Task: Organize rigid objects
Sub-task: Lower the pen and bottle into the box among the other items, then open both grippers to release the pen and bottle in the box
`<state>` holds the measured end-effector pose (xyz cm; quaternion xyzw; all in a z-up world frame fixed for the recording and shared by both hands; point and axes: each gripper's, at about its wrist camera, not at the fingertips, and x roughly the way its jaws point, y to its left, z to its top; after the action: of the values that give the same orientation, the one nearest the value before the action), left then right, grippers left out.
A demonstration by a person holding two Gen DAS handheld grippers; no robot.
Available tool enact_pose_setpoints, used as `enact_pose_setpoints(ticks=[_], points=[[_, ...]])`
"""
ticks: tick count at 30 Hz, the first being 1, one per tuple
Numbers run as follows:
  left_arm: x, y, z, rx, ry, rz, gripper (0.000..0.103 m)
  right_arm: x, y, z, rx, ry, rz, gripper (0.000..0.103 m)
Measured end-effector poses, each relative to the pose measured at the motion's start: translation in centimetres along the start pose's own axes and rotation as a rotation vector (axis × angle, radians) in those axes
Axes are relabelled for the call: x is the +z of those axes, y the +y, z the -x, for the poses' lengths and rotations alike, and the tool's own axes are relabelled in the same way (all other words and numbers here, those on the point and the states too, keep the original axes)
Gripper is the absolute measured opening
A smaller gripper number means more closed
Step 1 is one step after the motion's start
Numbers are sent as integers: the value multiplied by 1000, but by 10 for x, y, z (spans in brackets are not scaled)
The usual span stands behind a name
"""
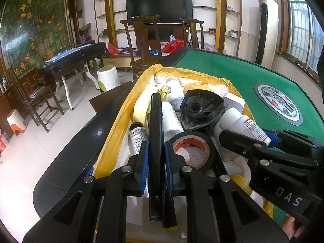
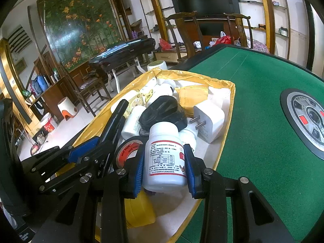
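Observation:
A yellow-lined box (image 1: 121, 119) on the green table holds white bottles, a black tape roll (image 1: 192, 141), a black plastic part (image 1: 202, 109) and a white plug adapter (image 2: 209, 119). My left gripper (image 1: 156, 158) is shut on a long black marker-like bar (image 1: 156, 133) and holds it over the box. My right gripper (image 2: 165, 168) is shut on a white pill bottle (image 2: 165, 156) with a red-and-white label, also over the box. The right gripper shows in the left wrist view (image 1: 273, 139), and the left gripper shows in the right wrist view (image 2: 89, 151).
The green felt mahjong table (image 2: 259, 105) has a round control panel (image 2: 307, 119) at its centre. Wooden chairs (image 1: 145, 40) stand at the far edge. A black side table (image 1: 73, 58) and white stools (image 1: 108, 77) stand on the floor to the left.

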<state>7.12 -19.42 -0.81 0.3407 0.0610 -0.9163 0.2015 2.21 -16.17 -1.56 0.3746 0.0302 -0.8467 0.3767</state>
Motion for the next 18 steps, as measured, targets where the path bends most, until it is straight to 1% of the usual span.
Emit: enact_pose_setpoints(ticks=[2, 4, 5, 6, 7, 10, 11, 16, 18], points=[[0, 0, -1, -1, 7, 1, 13, -1, 0, 0, 1, 3, -1, 33], [0, 1, -1, -6, 17, 9, 14, -1, 0, 0, 3, 9, 2, 35], [0, 2, -1, -6, 17, 14, 15, -1, 0, 0, 3, 9, 2, 41], [0, 3, -1, -8, 18, 17, 15, -1, 0, 1, 3, 4, 2, 50], [-1, 4, -1, -8, 18, 19, 16, -1, 0, 2, 0, -3, 3, 51], [-1, 6, -2, -3, 28, 31, 28, -1, 2, 6, 2, -23, 17, 53], [-1, 6, -2, -2, 29, 33, 35, -2, 3, 7, 0, -28, 20, 55], [0, 5, 0, 10, 19, 28, 47, -2, 3, 13, -5, -53, 27, 56], [0, 6, 2, 15, 13, 28, 55, -1, 1, 15, -2, -60, 20, 56]])
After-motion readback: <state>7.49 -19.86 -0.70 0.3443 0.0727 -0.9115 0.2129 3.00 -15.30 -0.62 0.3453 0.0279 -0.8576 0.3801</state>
